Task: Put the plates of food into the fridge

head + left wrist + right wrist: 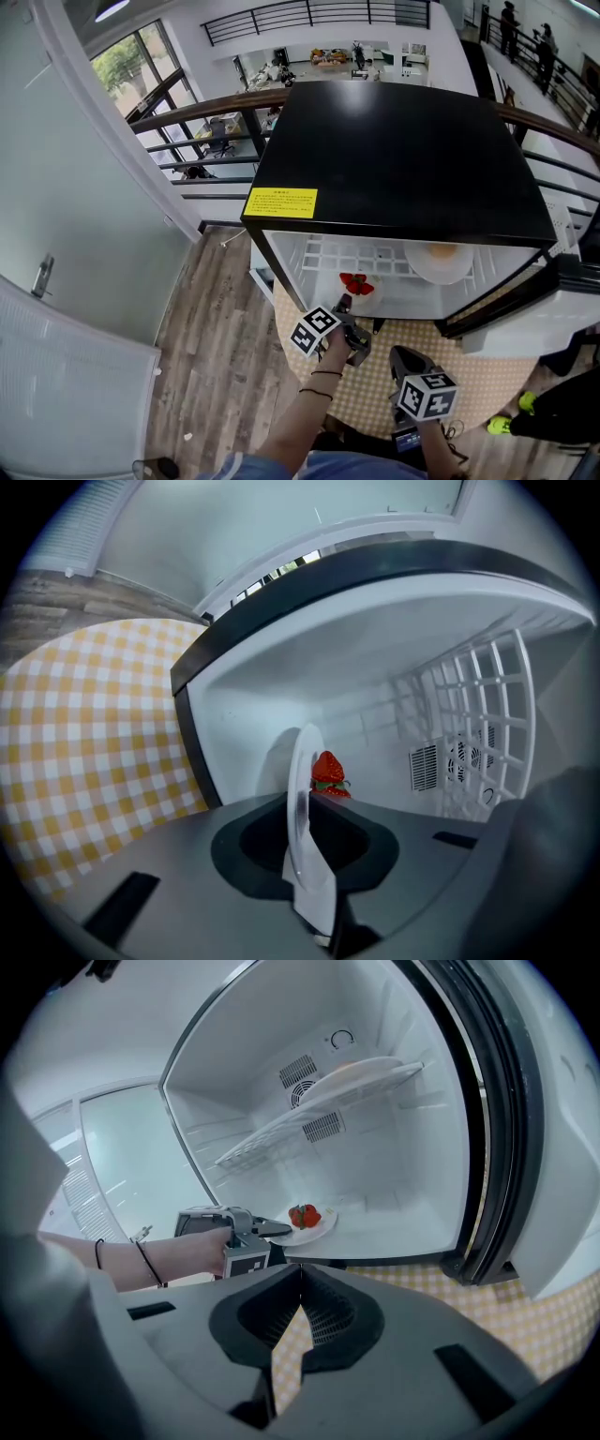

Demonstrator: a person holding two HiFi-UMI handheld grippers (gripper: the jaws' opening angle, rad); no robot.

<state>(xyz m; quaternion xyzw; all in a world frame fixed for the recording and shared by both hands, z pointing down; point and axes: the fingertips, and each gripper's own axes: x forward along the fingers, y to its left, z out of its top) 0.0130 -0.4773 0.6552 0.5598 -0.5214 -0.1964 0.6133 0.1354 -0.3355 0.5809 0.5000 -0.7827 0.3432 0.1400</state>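
Head view: open fridge [394,159] on a yellow-checked cloth [375,398] over wood floor [216,328] – left tool [343,304] clamped on the strawberry plate [302,799] rim, low at the fridge's front – right tool [300,1288] closed, empty.

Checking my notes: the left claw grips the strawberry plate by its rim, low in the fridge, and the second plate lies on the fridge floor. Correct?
No: the second plate lies on the wire shelf, not the floor; the right gripper view shows it. The left claw does grip the strawberry plate by its rim, low in the fridge.
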